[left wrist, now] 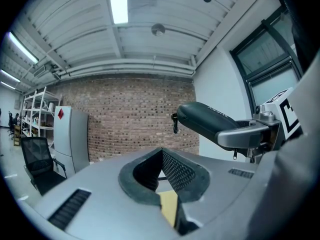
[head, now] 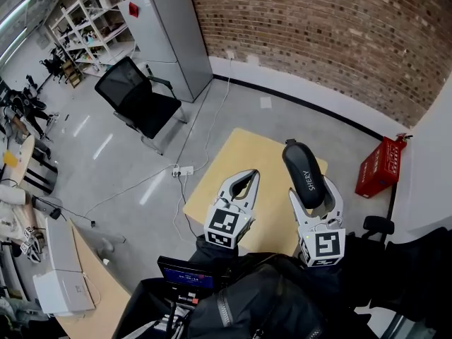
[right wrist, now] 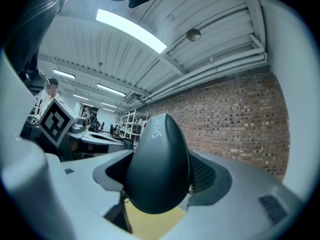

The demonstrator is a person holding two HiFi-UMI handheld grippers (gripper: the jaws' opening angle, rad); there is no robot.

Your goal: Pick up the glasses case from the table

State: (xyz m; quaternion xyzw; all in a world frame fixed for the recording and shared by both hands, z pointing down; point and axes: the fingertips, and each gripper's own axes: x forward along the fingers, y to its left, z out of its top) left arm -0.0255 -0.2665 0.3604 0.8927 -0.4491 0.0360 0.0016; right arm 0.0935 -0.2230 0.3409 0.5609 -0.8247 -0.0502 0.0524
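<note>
**Glasses case held in the right gripper, above the desk**

The glasses case (head: 305, 171) is a long, rounded shell with a smooth, matt, dark surface. On its upper side there are white letters; they read "SHEY" as far as I can make them out. The right gripper (head: 314, 193) is clamped on the sides of the case near one end, and the other end stands out well beyond the jaws. In the left gripper view the case (left wrist: 205, 121) hangs in the air in front of the brick wall, clear of the desk, and a small dark tab (left wrist: 174, 124) hangs from its free end. In the right gripper view the case (right wrist: 157, 171) fills the space between the jaws.

The left gripper (head: 247, 177) has its jaws together at the tips, with only an oval hollow between them. Its shell is smooth grey plastic, and the dark pads (left wrist: 177, 171) inside have a fine dotted grip pattern. Each gripper carries a cube (head: 227, 226) with black and white square markers.

The desk (head: 240, 157) has a flat, pale yellow top with square corners. It stands on a grey, shiny floor (head: 141, 182). Near it is a red crate (head: 380, 167), and farther off a black office chair (head: 138, 97) and a grey cabinet (head: 166, 37) with a small red label.
</note>
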